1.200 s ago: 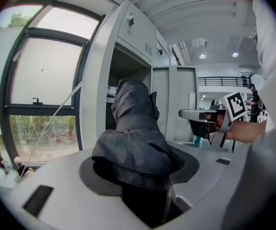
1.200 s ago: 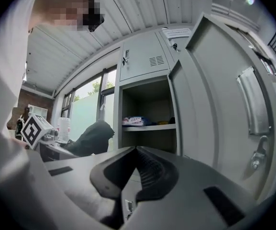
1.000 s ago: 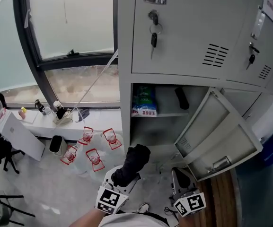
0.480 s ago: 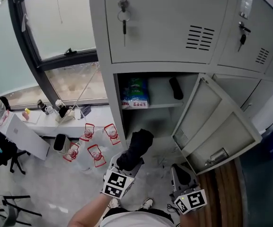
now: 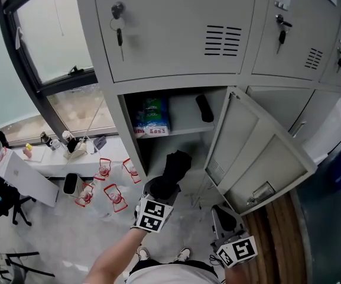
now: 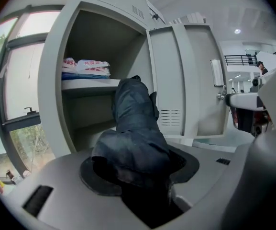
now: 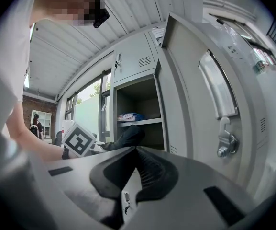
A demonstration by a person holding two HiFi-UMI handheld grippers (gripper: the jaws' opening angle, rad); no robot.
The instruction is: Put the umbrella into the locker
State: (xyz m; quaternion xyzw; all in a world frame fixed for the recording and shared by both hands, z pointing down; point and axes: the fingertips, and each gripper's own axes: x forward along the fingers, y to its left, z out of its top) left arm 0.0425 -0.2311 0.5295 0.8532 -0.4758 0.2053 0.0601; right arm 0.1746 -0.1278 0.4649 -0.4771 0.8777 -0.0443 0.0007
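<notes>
The folded black umbrella [image 5: 173,169] is clamped in my left gripper [image 5: 162,188], which is shut on its lower end. Its tip points at the grey locker's [image 5: 129,149] open lower compartment, just in front of the opening below the shelf [image 5: 182,129]. In the left gripper view the umbrella [image 6: 134,128] rises from the left gripper [image 6: 138,174] and hides part of the compartment. My right gripper [image 5: 223,220] hangs lower right, shut and holding nothing, below the swung-out door [image 5: 259,158]. In the right gripper view the right gripper [image 7: 137,174] has its pads together, and the umbrella [image 7: 128,137] shows beyond.
On the shelf lie a blue-green packet [image 5: 152,117] and a black object [image 5: 204,107]. Several red-labelled water bottles [image 5: 108,185] stand on the floor at the left, by a window ledge [image 5: 70,147] with small items. Keys [image 5: 119,35] hang from the upper doors. The open door stands right of the opening.
My left gripper has carried the umbrella forward and slightly down, closer to the lower compartment's opening. The right gripper drifted a little the same way, still shut.
</notes>
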